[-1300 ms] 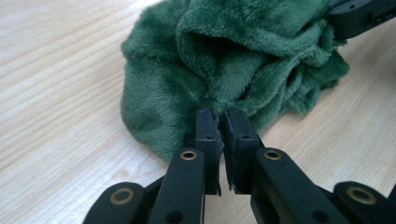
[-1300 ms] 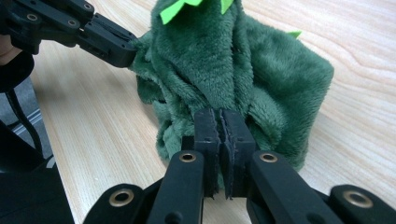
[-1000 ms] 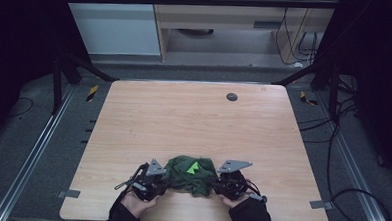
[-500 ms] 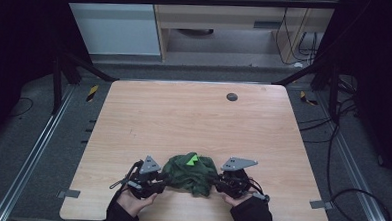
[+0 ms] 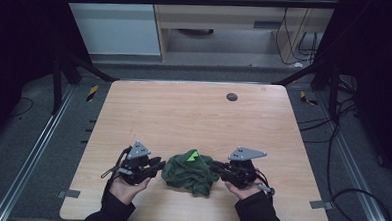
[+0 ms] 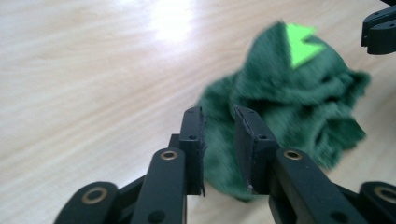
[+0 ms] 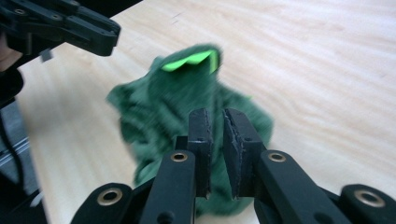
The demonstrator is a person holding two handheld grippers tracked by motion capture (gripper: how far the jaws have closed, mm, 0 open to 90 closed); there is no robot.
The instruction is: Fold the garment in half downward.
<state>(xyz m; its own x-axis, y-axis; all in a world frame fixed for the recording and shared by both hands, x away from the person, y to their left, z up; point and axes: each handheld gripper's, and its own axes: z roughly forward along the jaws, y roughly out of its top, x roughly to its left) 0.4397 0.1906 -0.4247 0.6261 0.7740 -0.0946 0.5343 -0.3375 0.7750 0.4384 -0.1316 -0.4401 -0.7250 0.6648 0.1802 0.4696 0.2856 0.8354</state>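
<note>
Your green cloth [image 5: 190, 171] sits bunched near the table's [image 5: 194, 115] near edge, with wide bare wood beyond it. Your left gripper [image 5: 157, 165] flanks it, jaws parted, gripping nothing. Your right gripper [image 5: 212, 167] looks nearly closed, seemingly empty, though blurred. Since earlier, both grippers have spread apart and the cloth has crumpled smaller.
</note>
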